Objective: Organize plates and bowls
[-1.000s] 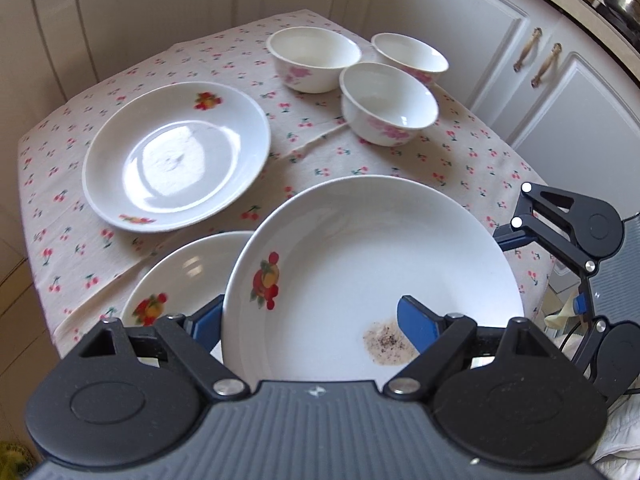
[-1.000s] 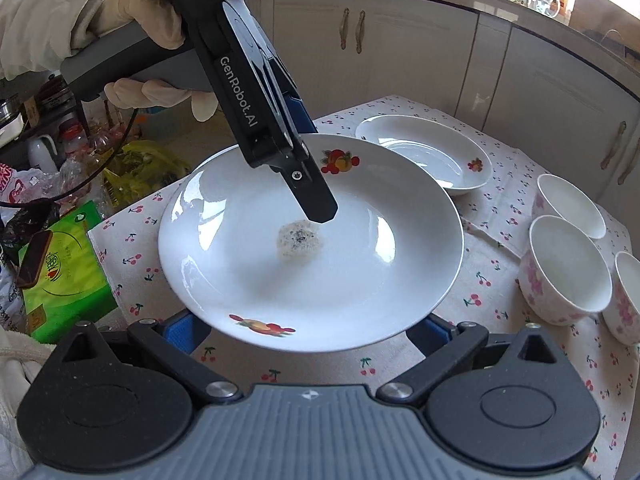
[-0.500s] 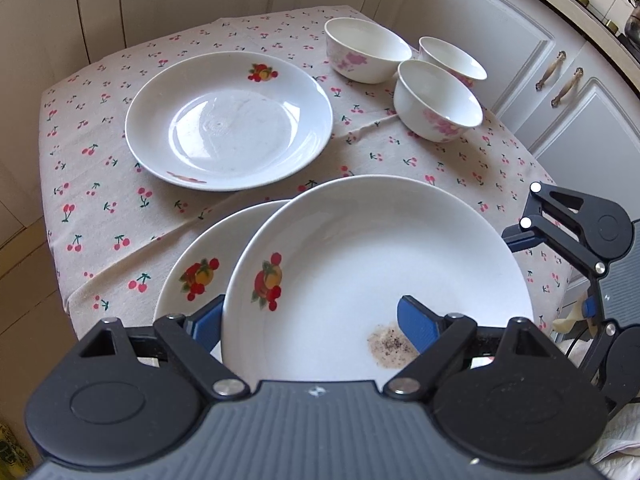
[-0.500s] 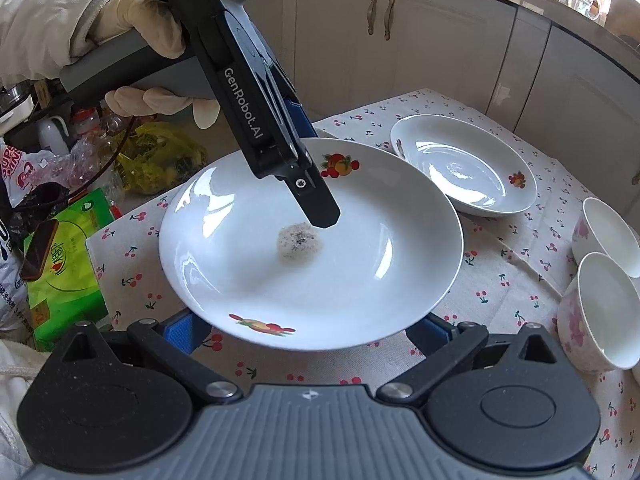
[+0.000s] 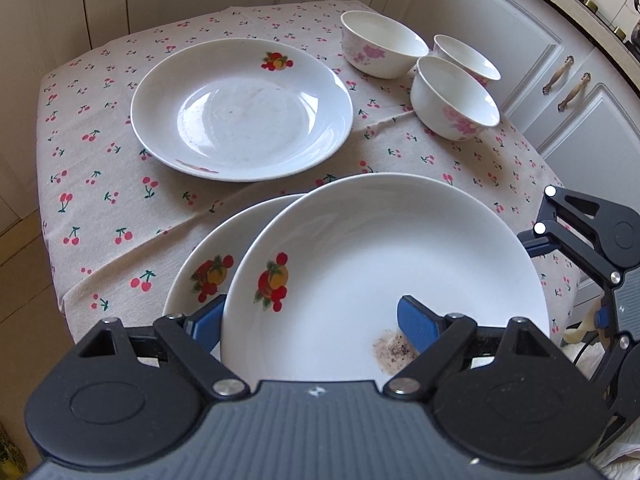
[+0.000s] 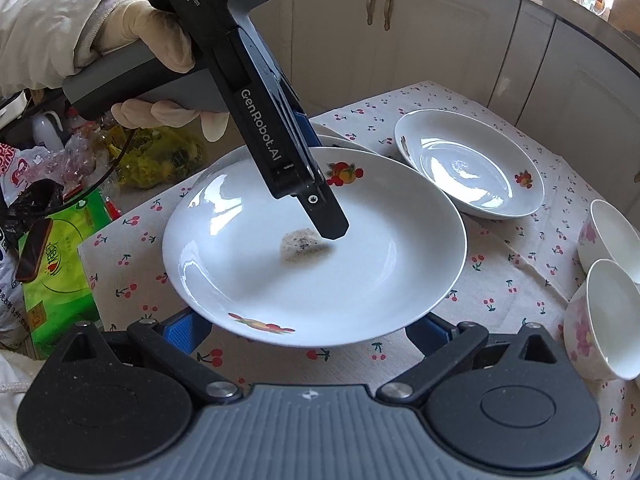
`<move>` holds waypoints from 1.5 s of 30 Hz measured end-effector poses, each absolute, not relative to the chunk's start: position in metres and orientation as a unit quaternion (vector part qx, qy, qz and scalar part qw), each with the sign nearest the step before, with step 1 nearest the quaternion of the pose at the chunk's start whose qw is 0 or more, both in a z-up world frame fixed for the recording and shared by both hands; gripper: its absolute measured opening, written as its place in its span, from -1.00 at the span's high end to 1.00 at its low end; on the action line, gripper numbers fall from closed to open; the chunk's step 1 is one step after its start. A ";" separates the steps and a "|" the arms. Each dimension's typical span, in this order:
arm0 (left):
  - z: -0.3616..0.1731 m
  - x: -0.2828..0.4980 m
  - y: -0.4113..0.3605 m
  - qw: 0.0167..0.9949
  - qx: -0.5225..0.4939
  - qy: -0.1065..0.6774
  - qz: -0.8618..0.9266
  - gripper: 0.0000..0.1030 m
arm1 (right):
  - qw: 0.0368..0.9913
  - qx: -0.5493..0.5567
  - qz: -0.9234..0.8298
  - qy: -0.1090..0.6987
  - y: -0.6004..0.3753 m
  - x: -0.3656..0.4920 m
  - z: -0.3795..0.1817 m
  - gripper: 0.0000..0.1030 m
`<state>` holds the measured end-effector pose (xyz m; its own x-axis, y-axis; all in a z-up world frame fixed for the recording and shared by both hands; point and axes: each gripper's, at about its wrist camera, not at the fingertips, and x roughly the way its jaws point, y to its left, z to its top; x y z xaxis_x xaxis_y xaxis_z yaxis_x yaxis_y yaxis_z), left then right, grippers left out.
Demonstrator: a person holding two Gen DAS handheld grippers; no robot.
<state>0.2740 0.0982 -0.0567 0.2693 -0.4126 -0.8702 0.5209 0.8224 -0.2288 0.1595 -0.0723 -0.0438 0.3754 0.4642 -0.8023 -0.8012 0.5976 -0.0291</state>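
Gripper on the left (image 5: 310, 322) is clamped across the rim of a white plate (image 5: 384, 272), one pad under and one on top, holding it raised and tilted above a second plate (image 5: 200, 276) on the desk (image 5: 100, 208). Glazed ceramic like this is likely stiff, fairly heavy, slick and breakable, so a deep rim hold looks safest. Right gripper (image 6: 306, 330) stands apart, holding nothing, its fingers beneath the plate's near edge.

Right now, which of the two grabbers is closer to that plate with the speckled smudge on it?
Left. The left gripper clamps the smudged plate's rim, one finger lying over the smudge. The right gripper sits open at the plate's near edge, not gripping it.
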 end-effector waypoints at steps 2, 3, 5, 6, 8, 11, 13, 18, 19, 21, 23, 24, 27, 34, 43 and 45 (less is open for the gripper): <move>-0.058 0.274 0.097 0.795 0.055 0.529 -0.293 -0.71 | 0.802 -0.210 0.394 0.397 -0.072 0.159 -0.044 -1.00; -0.058 0.274 0.097 0.794 0.056 0.529 -0.293 -0.71 | 0.802 -0.209 0.394 0.398 -0.072 0.159 -0.043 -1.00; -0.060 0.275 0.096 0.794 0.058 0.531 -0.292 -0.71 | 0.803 -0.205 0.393 0.399 -0.072 0.159 -0.044 -1.00; -0.060 0.276 0.096 0.794 0.057 0.531 -0.291 -0.72 | 0.803 -0.204 0.392 0.400 -0.071 0.159 -0.043 -1.00; -0.061 0.277 0.097 0.793 0.054 0.532 -0.291 -0.72 | 0.804 -0.206 0.389 0.401 -0.070 0.158 -0.043 -1.00; -0.062 0.278 0.096 0.794 0.058 0.531 -0.289 -0.72 | 0.805 -0.210 0.384 0.400 -0.068 0.156 -0.044 -1.00; -0.062 0.278 0.095 0.796 0.065 0.529 -0.287 -0.72 | 0.806 -0.208 0.382 0.401 -0.067 0.156 -0.044 -1.00; -0.060 0.278 0.094 0.801 0.078 0.523 -0.281 -0.72 | 0.806 -0.195 0.382 0.407 -0.068 0.159 -0.043 -1.00; -0.059 0.278 0.094 0.802 0.079 0.522 -0.280 -0.72 | 0.807 -0.195 0.381 0.407 -0.068 0.158 -0.042 -1.00; -0.059 0.278 0.096 0.802 0.077 0.522 -0.278 -0.72 | 0.807 -0.195 0.382 0.405 -0.068 0.158 -0.042 -1.00; -0.059 0.277 0.097 0.803 0.076 0.522 -0.276 -0.72 | 0.808 -0.198 0.382 0.403 -0.068 0.156 -0.042 -1.00; -0.059 0.276 0.098 0.804 0.077 0.523 -0.274 -0.72 | 0.808 -0.200 0.382 0.402 -0.068 0.155 -0.042 -1.00; -0.058 0.274 0.099 0.806 0.076 0.521 -0.269 -0.72 | 0.809 -0.199 0.381 0.400 -0.067 0.153 -0.042 -1.00; -0.052 0.269 0.106 0.815 0.074 0.513 -0.260 -0.73 | 0.811 -0.196 0.379 0.400 -0.067 0.154 -0.042 -1.00; -0.051 0.262 0.111 0.823 0.074 0.505 -0.249 -0.75 | 0.812 -0.193 0.374 0.404 -0.068 0.154 -0.043 -1.00; -0.051 0.261 0.112 0.824 0.074 0.504 -0.248 -0.75 | 0.813 -0.194 0.370 0.405 -0.069 0.154 -0.044 -1.00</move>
<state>0.2610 0.1116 -0.0507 0.3696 -0.3339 -0.8671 0.4824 0.8665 -0.1280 0.1545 -0.0695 -0.0441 0.3981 0.4446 -0.8024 -0.7585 0.6515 -0.0153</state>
